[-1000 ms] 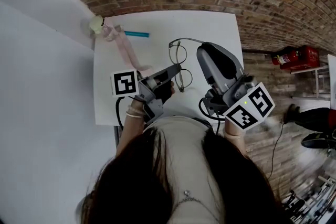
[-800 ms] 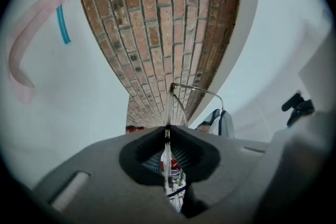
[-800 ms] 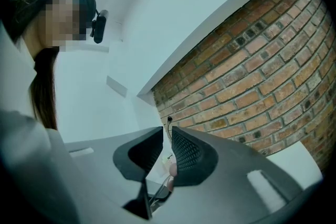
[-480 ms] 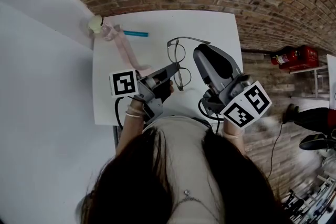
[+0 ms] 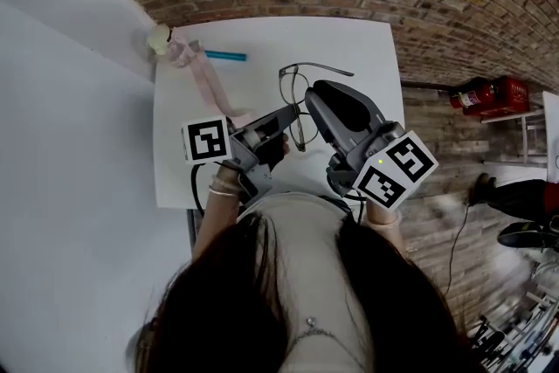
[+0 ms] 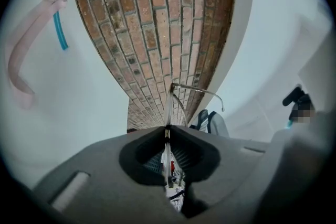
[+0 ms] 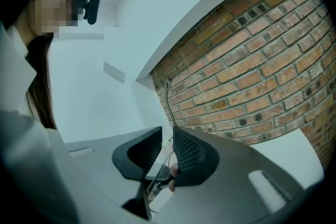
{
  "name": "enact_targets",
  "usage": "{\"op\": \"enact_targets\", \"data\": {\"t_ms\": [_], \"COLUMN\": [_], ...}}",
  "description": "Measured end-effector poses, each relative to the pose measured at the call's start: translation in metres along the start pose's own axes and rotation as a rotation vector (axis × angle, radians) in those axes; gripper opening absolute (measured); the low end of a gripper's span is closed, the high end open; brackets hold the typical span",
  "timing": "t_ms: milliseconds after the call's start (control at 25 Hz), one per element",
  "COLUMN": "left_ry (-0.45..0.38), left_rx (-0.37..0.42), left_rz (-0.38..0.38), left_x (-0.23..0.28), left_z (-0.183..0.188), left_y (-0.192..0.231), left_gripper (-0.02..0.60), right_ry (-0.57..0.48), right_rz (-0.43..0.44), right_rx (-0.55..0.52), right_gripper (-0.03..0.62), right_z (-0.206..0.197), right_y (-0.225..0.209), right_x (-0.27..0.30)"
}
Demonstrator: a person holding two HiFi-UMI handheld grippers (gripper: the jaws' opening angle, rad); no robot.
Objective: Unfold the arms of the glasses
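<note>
Head view places the thin round-lensed metal-wire glasses point(image 5: 297, 89) over the middle of the white square table top point(image 5: 349, 39), held up between the two tools. The front of the frame runs roughly from the near side to the far side, one lens beyond the other. The left gripper point(image 5: 286, 116) reaches in from the left. In the left gripper view its jaws are pressed together on the wire frame point(image 6: 169, 107), which stands up out of the left gripper point(image 6: 167, 131) like a thin stem. One arm of the glasses is already swung out. It leaves the far end of the frame and runs to the right, ending in a down-curved tip. The right gripper point(image 5: 309, 95) comes in from the right and lies against the frame's right side, so it is the nearer tool to the other arm. In the right gripper view the jaws of the right gripper point(image 7: 167, 136) stand a narrow gap apart. A thin wire of the glasses point(image 7: 167, 94) passes through that gap and rises above them, and it does not look clamped. Whether that wire is the second arm I cannot tell for sure, though it likely is. The coming move seems to depend on this arm lying along the frame, so it must be swept rightward, away from the left gripper's hold. The wire looks slender and springy and would bend easily.
</note>
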State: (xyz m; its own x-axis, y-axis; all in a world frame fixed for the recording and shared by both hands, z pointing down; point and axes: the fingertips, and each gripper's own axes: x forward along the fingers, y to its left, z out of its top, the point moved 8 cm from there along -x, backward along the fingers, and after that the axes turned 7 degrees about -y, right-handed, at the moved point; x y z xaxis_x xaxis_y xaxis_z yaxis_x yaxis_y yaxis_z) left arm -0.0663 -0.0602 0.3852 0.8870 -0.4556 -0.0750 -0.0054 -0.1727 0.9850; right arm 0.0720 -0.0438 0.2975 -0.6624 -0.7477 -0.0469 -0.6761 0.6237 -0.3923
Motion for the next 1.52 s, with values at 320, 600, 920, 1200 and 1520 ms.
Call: {"op": "enact_targets", "data": {"t_ms": [320, 600, 920, 1200, 1520], "left_ry": [0.004, 0.011, 0.008, 0.006, -0.003], "left_rx": [0.027, 0.117, 0.175, 0.258, 0.333], "left_rz": [0.009, 0.059, 0.121, 0.116, 0.139], "left_x": [0.001, -0.002, -0.004, -0.002, -0.003], "left_z": [0.0, 0.004, 0.003, 0.004, 0.005], "left_y": [0.0, 0.006, 0.006, 0.001, 0.0], "left_gripper": [0.028, 0.028, 0.028, 0.028, 0.028], "right_ry": [0.061, 0.1, 0.131, 0.153, 0.168], "right_rz": [-0.013, -0.015, -0.018, -0.035, -0.036], "right_rx": [0.02, 0.031, 0.044, 0.055, 0.064], "right_gripper": [0.06, 0.063, 0.071, 0.074, 0.074], "right_z": [-0.01, -0.018, -0.026, -0.03, -0.034], "right_y": [-0.002, -0.003, -0.005, -0.007, -0.007], "right_x": [0.006, 0.012, 0.018, 0.02, 0.024]}}
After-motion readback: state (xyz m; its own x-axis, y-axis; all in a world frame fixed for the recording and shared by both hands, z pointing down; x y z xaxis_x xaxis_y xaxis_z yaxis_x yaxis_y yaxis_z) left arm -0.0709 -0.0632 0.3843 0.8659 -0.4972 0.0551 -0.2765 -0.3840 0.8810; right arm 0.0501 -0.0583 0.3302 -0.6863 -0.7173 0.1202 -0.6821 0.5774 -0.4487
